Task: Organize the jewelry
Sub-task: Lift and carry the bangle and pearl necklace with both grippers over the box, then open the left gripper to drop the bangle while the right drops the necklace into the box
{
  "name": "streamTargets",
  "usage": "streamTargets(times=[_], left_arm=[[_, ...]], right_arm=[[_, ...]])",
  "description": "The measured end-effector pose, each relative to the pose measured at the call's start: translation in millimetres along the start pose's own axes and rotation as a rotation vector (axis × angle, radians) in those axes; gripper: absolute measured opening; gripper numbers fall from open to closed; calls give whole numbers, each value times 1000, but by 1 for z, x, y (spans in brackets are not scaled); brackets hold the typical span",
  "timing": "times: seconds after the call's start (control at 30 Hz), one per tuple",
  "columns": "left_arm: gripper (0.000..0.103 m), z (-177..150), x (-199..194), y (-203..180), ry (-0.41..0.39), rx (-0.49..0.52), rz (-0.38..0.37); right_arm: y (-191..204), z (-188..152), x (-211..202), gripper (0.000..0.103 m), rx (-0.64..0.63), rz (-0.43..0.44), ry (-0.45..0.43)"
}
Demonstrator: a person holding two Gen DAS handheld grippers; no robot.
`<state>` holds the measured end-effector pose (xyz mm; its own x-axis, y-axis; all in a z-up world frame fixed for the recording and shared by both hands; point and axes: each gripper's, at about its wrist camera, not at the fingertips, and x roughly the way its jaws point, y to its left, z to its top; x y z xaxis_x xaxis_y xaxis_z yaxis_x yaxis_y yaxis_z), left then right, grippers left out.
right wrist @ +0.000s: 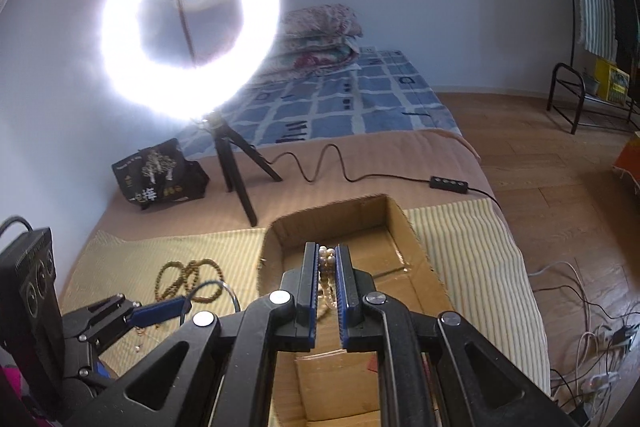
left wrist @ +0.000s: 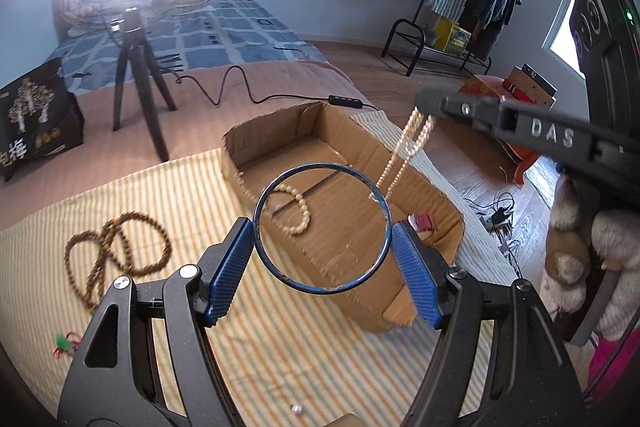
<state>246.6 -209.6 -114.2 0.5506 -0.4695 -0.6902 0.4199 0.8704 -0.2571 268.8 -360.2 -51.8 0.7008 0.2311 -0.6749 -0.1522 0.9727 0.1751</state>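
My left gripper [left wrist: 323, 241] is shut on a blue bangle [left wrist: 379, 259], held above the near end of an open cardboard box [left wrist: 276, 125]. My right gripper [right wrist: 328, 259] is shut on a pearl necklace [right wrist: 326, 281]; in the left wrist view the necklace [left wrist: 404, 151] hangs from it over the box. A cream bead bracelet [left wrist: 299, 211] and a small red item [left wrist: 422, 221] lie inside the box. A brown bead necklace [left wrist: 116, 251] lies on the striped mat [left wrist: 168, 195] left of the box, also in the right wrist view [right wrist: 188, 279].
A ring light on a black tripod [right wrist: 236, 167] stands behind the box with its cable and switch [right wrist: 448, 183]. A black bag [right wrist: 160, 173] sits at the back left. A small green and red trinket [left wrist: 64, 343] and a tiny silver piece [left wrist: 297, 409] lie on the mat.
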Motion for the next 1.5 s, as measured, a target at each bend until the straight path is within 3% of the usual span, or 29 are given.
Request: streamTargets(times=[0.43, 0.87, 0.93, 1.07, 1.13, 1.5], left_arm=[[73, 17, 53, -2, 49, -14, 4], [73, 19, 77, 0, 99, -34, 1], [76, 19, 77, 0, 108, -39, 1], [76, 19, 76, 4, 116, -47, 9], [76, 18, 75, 6, 116, -48, 13], [76, 12, 56, 14, 94, -66, 38]], right_arm=[[-48, -10, 27, 5, 95, -45, 58], [-63, -20, 40, 8, 117, -68, 105], [-61, -20, 40, 24, 110, -73, 105], [-57, -20, 38, 42, 91, -98, 99], [-57, -20, 36, 60, 92, -114, 87], [-53, -18, 22, 87, 93, -150, 41]])
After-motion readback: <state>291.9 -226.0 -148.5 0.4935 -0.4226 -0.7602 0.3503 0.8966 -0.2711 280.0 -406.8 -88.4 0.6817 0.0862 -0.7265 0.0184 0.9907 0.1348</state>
